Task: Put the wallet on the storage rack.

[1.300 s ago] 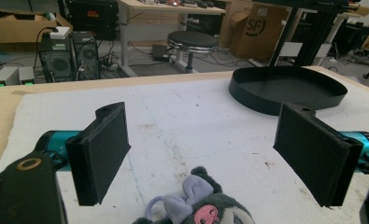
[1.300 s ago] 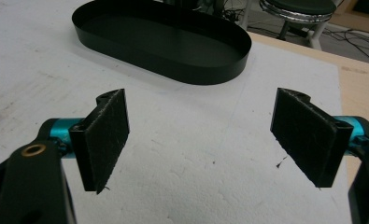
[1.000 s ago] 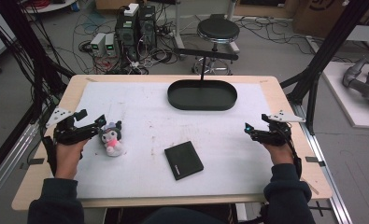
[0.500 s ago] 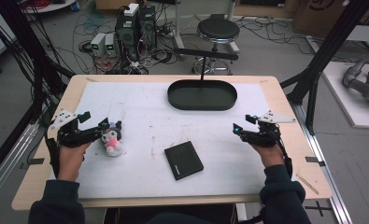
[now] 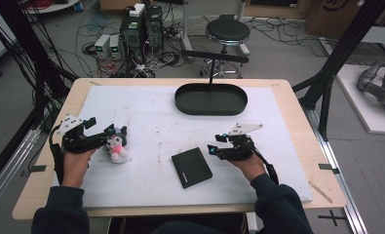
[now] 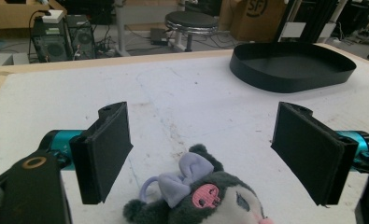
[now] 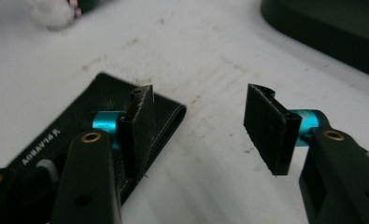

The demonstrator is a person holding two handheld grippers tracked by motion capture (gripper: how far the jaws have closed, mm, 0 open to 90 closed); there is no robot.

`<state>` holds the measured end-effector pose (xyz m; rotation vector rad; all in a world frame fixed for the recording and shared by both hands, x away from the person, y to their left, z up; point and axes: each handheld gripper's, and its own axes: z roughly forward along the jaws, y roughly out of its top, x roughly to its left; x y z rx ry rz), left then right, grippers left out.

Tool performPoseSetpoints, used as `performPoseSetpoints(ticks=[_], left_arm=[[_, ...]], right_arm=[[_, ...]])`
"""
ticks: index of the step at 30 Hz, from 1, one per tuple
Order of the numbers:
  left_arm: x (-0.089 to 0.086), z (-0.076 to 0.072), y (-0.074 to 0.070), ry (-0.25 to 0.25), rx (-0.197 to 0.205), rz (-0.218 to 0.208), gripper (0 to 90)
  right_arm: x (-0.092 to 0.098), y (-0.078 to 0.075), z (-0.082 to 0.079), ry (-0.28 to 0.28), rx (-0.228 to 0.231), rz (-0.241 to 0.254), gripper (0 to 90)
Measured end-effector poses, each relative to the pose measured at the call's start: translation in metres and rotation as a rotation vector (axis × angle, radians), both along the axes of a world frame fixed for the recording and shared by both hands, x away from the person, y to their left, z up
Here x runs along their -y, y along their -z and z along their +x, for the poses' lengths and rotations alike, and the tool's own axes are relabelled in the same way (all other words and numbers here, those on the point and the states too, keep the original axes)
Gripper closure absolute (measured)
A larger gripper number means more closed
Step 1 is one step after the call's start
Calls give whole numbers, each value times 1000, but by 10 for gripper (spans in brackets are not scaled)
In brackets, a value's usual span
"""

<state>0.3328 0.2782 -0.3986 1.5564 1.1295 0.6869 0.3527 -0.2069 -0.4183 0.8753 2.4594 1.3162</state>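
Here the left claw (image 5: pixel 113 132) gapes wide around the plush toy (image 5: pixel 117 148) at the frame's left, while the right claw (image 5: pixel 214 148), also open, nears the black wallet (image 5: pixel 191 166) at centre; each should straddle squarely before squeezing.

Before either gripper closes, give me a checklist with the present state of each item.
1. Left gripper open: ok, jaws spread wide.
2. Plush toy between the left jaws: ok, its head sits in the gap, untouched.
3. Right gripper open: ok.
4. Black wallet between the right jaws: not ok, it lies under one jaw with its edge in the gap.
5. Black tray free of items: ok.
6. Right jaw touching the wallet: cannot tell.
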Motion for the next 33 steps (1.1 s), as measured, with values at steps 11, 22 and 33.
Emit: performPoseSetpoints(ticks=[11, 22, 33], left_arm=[[-6, -1, 2, -17, -6, -5, 215], [-4, 1, 6, -17, -28, 7, 224], [-4, 1, 7, -18, -32, 11, 226]], right_arm=[[-34, 20, -1, -72, -96, -64, 428], [-28, 24, 9, -5, -302, 15, 821], [-15, 2, 6, -12, -163, -23, 890]])
